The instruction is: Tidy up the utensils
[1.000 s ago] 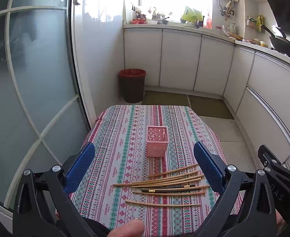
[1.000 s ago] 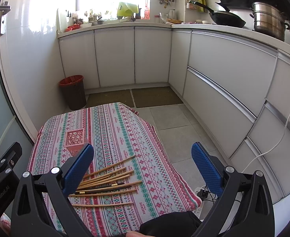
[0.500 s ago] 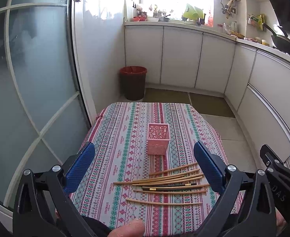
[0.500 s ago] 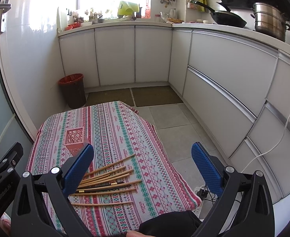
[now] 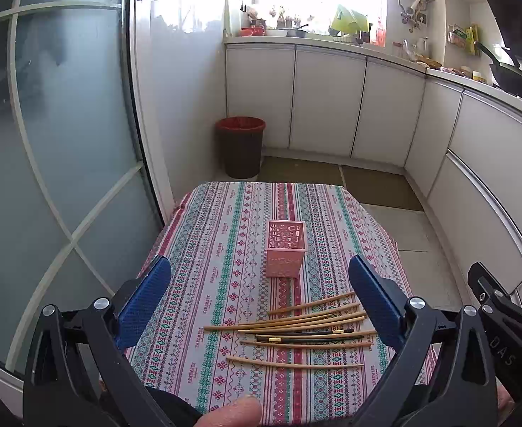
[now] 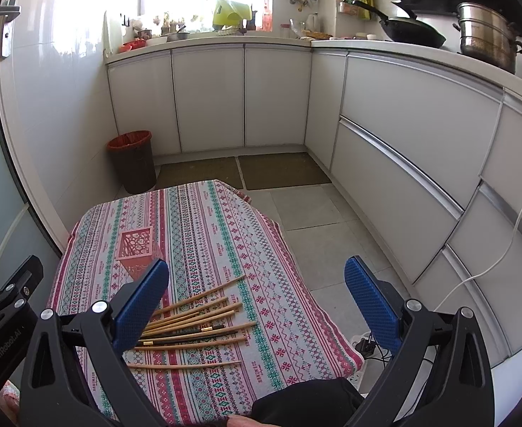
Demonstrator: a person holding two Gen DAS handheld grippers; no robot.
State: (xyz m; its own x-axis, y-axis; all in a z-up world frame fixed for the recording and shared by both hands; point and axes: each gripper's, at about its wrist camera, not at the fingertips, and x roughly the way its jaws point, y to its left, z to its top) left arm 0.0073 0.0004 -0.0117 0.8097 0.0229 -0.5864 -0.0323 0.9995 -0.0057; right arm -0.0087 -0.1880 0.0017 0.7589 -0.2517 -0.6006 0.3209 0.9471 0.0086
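Several wooden chopsticks [image 5: 296,323] and a dark one with a gold band lie spread on the patterned tablecloth [image 5: 225,249], near its front edge. A pink lattice holder [image 5: 285,249] stands upright just behind them, with nothing visible inside. My left gripper [image 5: 259,297] hangs open above the near edge, chopsticks showing between its blue pads [image 5: 373,297]. In the right wrist view the chopsticks [image 6: 197,323] sit at lower left, the holder [image 6: 136,249] beyond them. My right gripper [image 6: 255,299] is open too, to the right of the pile.
The small table [image 6: 296,320] drops off to tiled floor on its right. A glass door [image 5: 47,178] runs along the left. A red-lined bin [image 5: 240,146] stands behind, white cabinets [image 6: 403,142] curve round the right. A thumb [image 5: 232,412] shows at the bottom.
Both views have risen and tipped slightly; the table and chopsticks sit a little lower and farther in the frames. Nothing on the cloth has moved, and both grippers stay open.
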